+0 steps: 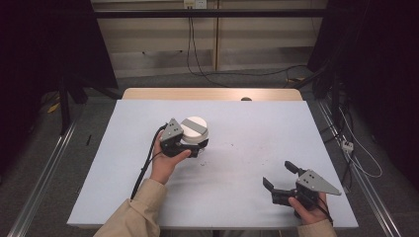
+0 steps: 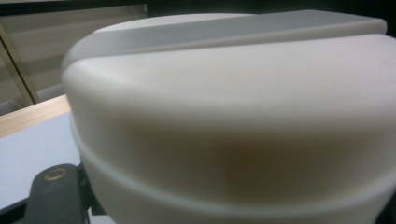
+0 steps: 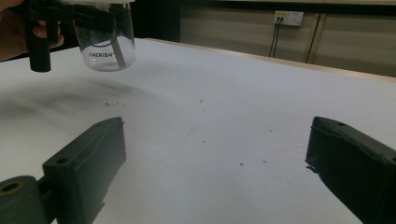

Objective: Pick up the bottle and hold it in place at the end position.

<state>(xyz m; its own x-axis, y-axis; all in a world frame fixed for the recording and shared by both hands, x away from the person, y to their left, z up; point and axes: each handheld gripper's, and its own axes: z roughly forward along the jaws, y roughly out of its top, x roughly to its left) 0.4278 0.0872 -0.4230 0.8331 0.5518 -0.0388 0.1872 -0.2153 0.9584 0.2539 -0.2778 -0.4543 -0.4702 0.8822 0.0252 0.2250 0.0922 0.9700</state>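
Note:
A clear jar (image 3: 105, 44) with a white lid (image 1: 194, 129) crossed by a grey ridge is held left of the table's middle. My left gripper (image 1: 194, 144) is shut on it just under the lid, and the jar appears to hang slightly above the table. In the left gripper view the lid (image 2: 233, 93) looms very close, with one black finger (image 2: 51, 198) at the bottom left. My right gripper (image 1: 276, 173) rests near the front right of the table, open with nothing between its jaws (image 3: 217, 128).
A white mat (image 1: 232, 118) covers the table, with small dark specks (image 1: 232, 145) near the middle. A wooden strip (image 1: 212, 94) runs along the far edge. Cables (image 1: 197, 64) trail over the floor behind, and metal rails (image 1: 44, 182) flank the table.

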